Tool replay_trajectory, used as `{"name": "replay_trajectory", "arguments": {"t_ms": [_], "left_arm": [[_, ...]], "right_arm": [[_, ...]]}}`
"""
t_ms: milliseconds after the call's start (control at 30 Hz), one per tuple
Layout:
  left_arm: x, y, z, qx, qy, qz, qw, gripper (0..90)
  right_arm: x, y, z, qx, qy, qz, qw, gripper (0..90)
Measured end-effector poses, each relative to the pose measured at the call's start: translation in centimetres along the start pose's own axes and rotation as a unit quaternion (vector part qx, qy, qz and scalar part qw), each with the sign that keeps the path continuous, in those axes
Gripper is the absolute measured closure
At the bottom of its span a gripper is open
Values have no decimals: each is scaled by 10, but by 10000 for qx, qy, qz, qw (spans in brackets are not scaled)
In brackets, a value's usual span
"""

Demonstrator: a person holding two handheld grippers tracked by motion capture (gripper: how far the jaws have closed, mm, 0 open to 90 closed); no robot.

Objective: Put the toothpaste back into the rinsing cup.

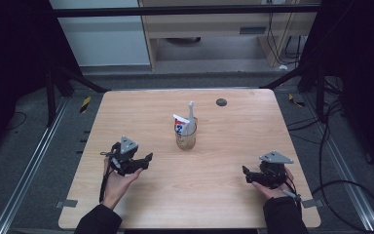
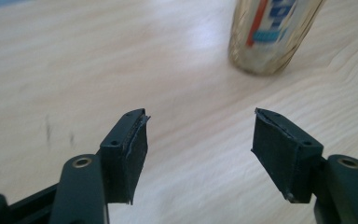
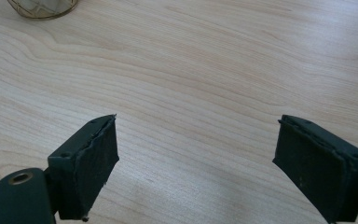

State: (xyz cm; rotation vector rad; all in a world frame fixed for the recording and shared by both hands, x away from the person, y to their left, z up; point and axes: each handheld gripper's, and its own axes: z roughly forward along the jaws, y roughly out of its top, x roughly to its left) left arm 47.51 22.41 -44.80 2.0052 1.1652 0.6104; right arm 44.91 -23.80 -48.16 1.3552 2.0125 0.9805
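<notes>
A clear amber-tinted glass cup [image 1: 186, 137] stands upright at the middle of the wooden table [image 1: 224, 204]. In it lean a toothpaste tube [image 1: 180, 126] with red and blue print and a white toothbrush [image 1: 191, 116]. My left gripper [image 1: 148, 160] rests low at the cup's left and points toward it, jaws open and empty. In the left gripper view the cup [image 2: 270, 35] stands ahead to the right of my open left gripper [image 2: 200, 135]. My right gripper [image 1: 244, 173] lies at the front right, open with nothing between its jaws. The cup's base [image 3: 42, 8] sits at the top left of the right gripper view, beyond my right gripper [image 3: 196, 140].
A small dark round disc [image 1: 221, 102] lies near the table's far edge. Black frame bars and cables stand on the floor around the table. Bare wood stretches between the two grippers and in front of the cup.
</notes>
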Motion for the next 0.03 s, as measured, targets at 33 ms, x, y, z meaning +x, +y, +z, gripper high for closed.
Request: {"name": "replay_trajectory", "arguments": {"t_ms": [33], "left_arm": [[2, -4, -2, 25, 27, -26, 10000, 341]], "right_arm": [[1, 0, 0, 15, -2, 12, 10000, 125]]}}
